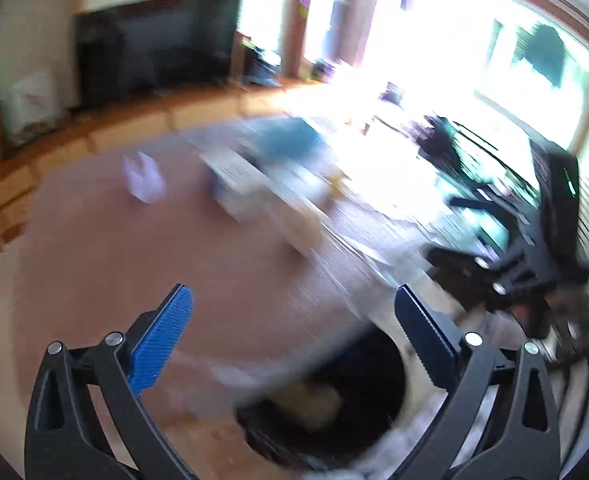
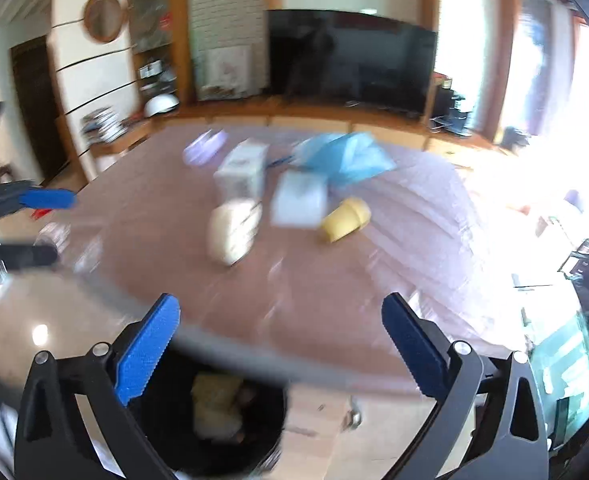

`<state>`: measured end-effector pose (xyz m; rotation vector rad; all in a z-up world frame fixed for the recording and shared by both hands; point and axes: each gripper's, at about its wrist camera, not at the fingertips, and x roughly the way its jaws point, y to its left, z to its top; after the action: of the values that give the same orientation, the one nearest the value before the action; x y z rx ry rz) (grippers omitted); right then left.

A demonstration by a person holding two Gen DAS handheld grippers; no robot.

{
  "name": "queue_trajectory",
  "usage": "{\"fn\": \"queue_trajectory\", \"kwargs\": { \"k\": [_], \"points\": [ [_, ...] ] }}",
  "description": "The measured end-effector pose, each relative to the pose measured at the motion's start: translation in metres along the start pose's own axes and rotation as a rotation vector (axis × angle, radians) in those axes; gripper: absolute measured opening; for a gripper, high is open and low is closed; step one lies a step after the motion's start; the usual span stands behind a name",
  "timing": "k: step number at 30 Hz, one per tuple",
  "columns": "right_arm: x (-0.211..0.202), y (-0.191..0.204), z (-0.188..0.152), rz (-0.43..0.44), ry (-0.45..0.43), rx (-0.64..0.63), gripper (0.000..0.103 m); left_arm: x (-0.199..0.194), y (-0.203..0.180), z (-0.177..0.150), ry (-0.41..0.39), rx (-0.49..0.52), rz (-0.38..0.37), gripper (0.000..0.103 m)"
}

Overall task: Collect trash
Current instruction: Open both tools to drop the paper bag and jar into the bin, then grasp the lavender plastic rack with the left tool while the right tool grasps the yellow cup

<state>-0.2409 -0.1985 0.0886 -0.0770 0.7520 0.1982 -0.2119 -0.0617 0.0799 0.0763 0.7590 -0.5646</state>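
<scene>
Left tongs (image 1: 292, 304) released, empty | right tongs (image 2: 280, 314) released, empty | black bin (image 2: 222, 412) below both

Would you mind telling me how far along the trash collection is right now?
Done: something pale already lies inside the black bin. In hand: nothing; left gripper and right gripper are both open and empty. Left: the yellow cup, white boxes, blue bag on the brown mat.

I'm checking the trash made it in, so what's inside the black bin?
In the bin a pale, yellowish crumpled piece lies near the bottom. Blur hides what it is, and the right gripper's fingers cover the bin's left side.
</scene>
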Motion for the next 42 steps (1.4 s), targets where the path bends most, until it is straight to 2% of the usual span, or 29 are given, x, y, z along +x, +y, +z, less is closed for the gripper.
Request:
{"fn": "queue_trajectory", "kwargs": {
  "k": [4, 8, 12, 14, 22, 24, 29, 33, 35, 38, 42],
  "points": [
    [0.037, -0.025, 0.023, -0.039, 0.024, 0.023, 0.099, 0.032, 0.035, 0.022, 0.025, -0.085, 0.119, 0.101],
    [0.071, -0.036, 0.037, -0.034, 0.069, -0.063, 0.099, 0.067, 0.065, 0.042, 0.077, -0.162, 0.128, 0.101],
    [0.096, -0.036, 0.04, -0.028, 0.118, -0.155, 0.099, 0.096, 0.093, 0.061, 0.109, -0.194, 0.145, 0.101],
    [0.109, -0.037, 0.044, -0.029, 0.14, -0.19, 0.099, 0.102, 0.101, 0.06, 0.127, -0.214, 0.159, 0.101],
    [0.139, -0.045, 0.052, 0.028, 0.173, -0.233, 0.099, 0.154, 0.137, 0.08, 0.195, -0.261, 0.238, 0.101],
    [0.142, -0.046, 0.052, 0.046, 0.175, -0.241, 0.097, 0.165, 0.141, 0.084, 0.208, -0.263, 0.264, 0.098],
    [0.148, -0.049, 0.053, 0.099, 0.19, -0.235, 0.09, 0.18, 0.154, 0.091, 0.228, -0.297, 0.265, 0.081],
    [0.151, -0.053, 0.053, 0.149, 0.207, -0.205, 0.08, 0.185, 0.16, 0.094, 0.22, -0.309, 0.267, 0.078],
    [0.153, -0.054, 0.054, 0.162, 0.214, -0.2, 0.076, 0.186, 0.159, 0.096, 0.218, -0.3, 0.277, 0.069],
    [0.153, -0.057, 0.053, 0.162, 0.214, -0.206, 0.074, 0.188, 0.16, 0.099, 0.216, -0.29, 0.283, 0.063],
    [0.155, -0.059, 0.055, 0.167, 0.213, -0.19, 0.057, 0.187, 0.159, 0.1, 0.213, -0.277, 0.286, 0.049]
  ]
}}
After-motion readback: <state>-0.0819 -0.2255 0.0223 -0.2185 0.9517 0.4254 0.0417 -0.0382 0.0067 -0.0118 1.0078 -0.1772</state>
